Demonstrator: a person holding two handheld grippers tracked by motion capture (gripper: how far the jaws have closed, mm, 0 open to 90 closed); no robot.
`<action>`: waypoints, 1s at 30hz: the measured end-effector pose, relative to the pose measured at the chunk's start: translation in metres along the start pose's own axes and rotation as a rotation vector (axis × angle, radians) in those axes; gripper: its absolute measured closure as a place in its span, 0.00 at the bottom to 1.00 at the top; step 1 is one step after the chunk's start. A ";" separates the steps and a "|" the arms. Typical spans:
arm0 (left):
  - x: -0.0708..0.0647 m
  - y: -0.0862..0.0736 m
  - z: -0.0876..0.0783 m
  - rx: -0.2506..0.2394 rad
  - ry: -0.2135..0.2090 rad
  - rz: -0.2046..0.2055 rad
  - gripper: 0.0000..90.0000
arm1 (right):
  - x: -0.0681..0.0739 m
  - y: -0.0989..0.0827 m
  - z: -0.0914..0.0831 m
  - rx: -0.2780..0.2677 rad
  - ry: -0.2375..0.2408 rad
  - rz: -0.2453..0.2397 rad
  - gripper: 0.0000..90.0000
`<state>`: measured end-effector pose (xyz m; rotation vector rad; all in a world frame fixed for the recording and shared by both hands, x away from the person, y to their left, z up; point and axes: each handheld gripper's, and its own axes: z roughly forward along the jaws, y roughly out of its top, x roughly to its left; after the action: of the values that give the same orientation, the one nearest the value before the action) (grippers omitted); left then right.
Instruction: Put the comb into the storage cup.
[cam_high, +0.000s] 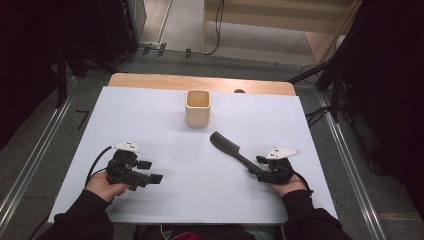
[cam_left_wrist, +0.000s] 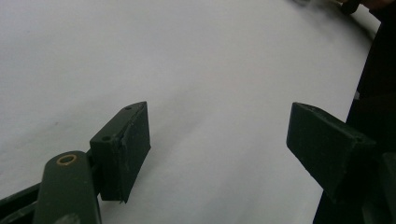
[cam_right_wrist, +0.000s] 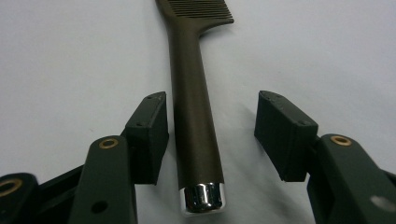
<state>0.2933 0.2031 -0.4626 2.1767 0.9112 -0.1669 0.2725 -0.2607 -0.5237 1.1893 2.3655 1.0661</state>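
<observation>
Black jaws of your right gripper (cam_right_wrist: 210, 135) stand part open on either side of the comb (cam_right_wrist: 194, 107), with the handle lying between them. The left pad looks just beside the handle, perhaps grazing it; the right pad stands clearly apart, so nothing is gripped yet. In the high view that gripper (cam_high: 256, 167) sits near the right edge of the white surface (cam_high: 150, 110), toward your side, and the comb (cam_high: 231, 149) runs from it diagonally toward the middle, teeth end pointing away from you.

Judge the comb as light and stiff: a dark brown, matt handle, round in section, ending in a shiny metal cap at the end nearest you. Expect the matt part to give fair friction, and the polished cap to be slippery, so take hold on the handle above the cap, not on it. Because the handle is round, it may roll or swing if you pinch off centre; close squarely across it. Leave the teeth alone, as they are fine and probably the part most easily bent.

Your left gripper (cam_high: 145, 172) rests near the left edge on your side, its jaws wide apart over bare surface with nothing in them. Beyond both, a pale wooden cup (cam_high: 197, 107) stands upright near the far edge, well apart from the comb.
</observation>
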 end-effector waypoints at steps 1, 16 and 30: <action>0.000 0.000 0.000 0.000 0.000 0.000 0.25 | 0.001 0.000 0.000 0.000 -0.004 -0.002 0.48; 0.000 0.000 0.000 0.003 0.000 -0.001 0.25 | 0.006 0.001 0.001 0.000 -0.016 -0.022 0.70; 0.000 0.000 0.000 -0.002 -0.003 -0.002 0.25 | 0.007 0.006 0.003 0.020 -0.016 -0.001 0.78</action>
<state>0.2936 0.2030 -0.4624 2.1731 0.9116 -0.1706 0.2734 -0.2518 -0.5205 1.1989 2.3693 1.0314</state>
